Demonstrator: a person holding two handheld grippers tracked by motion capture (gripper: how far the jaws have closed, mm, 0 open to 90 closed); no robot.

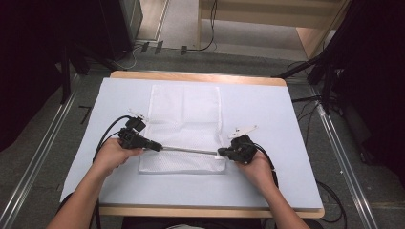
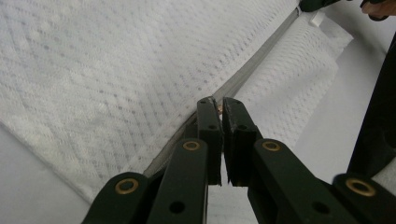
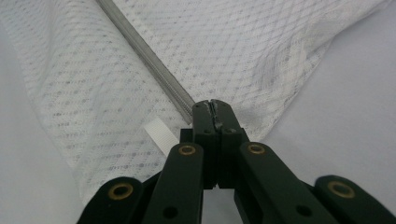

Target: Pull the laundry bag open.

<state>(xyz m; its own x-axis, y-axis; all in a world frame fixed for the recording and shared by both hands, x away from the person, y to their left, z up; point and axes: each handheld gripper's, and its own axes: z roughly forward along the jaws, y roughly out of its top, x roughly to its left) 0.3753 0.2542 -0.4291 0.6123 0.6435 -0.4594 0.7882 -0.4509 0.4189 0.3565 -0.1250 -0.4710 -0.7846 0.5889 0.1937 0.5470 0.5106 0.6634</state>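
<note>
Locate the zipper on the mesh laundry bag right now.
In the high view the zipper runs across the near part of the mesh laundry bag, stretched between the left gripper and the right gripper.

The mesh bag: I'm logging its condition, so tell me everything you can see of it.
The mesh bag is a white rectangular pouch of fine diamond-pattern netting, lying flat on the pale blue table cover. A grey zipper runs across it near the person's edge, pulled taut and lifting the fabric there. The left claw is shut on the zipper at one end, the right claw on the other. A small white tag sticks out beside the right claw.
</note>
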